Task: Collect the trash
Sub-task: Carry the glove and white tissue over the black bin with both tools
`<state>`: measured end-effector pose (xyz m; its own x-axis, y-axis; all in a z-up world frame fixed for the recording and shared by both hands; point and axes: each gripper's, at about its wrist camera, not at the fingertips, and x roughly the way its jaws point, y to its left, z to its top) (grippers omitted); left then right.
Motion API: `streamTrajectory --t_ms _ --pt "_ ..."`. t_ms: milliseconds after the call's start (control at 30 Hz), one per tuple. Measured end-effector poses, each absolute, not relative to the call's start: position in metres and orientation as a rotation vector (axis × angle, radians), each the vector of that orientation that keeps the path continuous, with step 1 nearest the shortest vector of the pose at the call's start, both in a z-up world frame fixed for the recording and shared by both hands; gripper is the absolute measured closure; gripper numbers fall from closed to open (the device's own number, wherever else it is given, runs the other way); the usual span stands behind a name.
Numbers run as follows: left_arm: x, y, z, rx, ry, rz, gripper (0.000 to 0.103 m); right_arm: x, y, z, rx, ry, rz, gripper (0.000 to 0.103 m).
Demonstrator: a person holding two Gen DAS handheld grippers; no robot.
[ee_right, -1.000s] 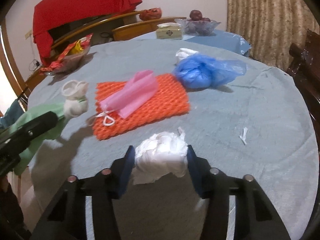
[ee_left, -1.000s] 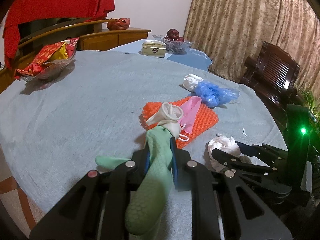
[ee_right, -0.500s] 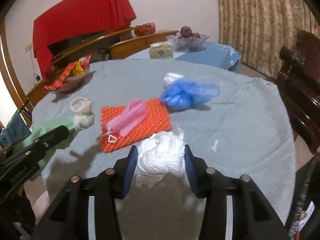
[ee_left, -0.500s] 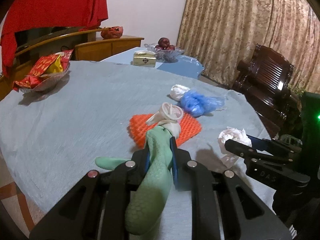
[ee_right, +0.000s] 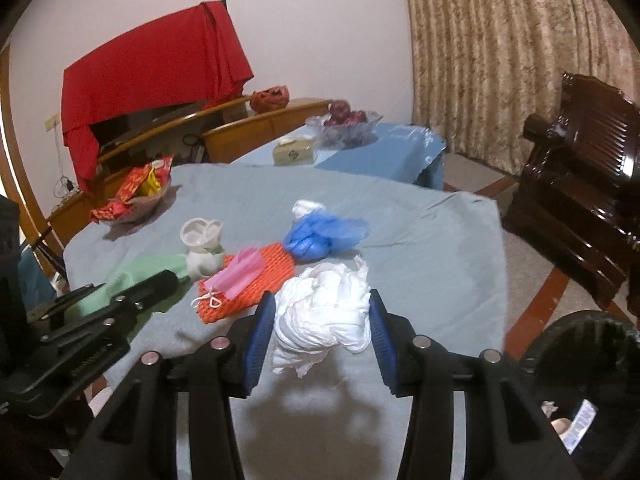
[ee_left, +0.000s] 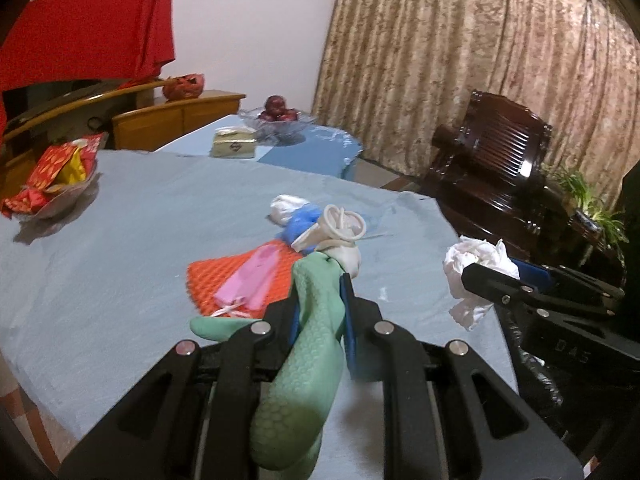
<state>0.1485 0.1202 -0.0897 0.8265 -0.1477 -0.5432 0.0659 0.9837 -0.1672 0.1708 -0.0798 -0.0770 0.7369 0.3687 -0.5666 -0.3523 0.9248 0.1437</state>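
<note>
Pouch (ee_right: 240, 276) on mesh mat (ee_right: 256, 284), bag (ee_right: 320, 236) behind.

Pale wall (ee_right: 320, 40), patterned beige curtain (ee_left: 480, 80), dark wooden armchair (ee_left: 500, 168), red cloth (ee_right: 152, 72) draped over wooden sideboard (ee_right: 256, 128).

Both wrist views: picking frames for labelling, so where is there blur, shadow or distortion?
Left wrist view: fisheye bends the curtain; the green glove looks soft. Right wrist view: the white tissue wad casts a shadow on the tablecloth; dark corners.
</note>
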Motion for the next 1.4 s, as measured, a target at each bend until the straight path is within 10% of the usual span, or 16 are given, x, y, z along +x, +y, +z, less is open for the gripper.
streamTrajectory --t_ms 1400 --pt "0.157 -0.128 -0.08 -0.009 0.573 -0.612 0.087 0.097 -0.312 -0.06 0.086 0.579 -0.066 0.057"
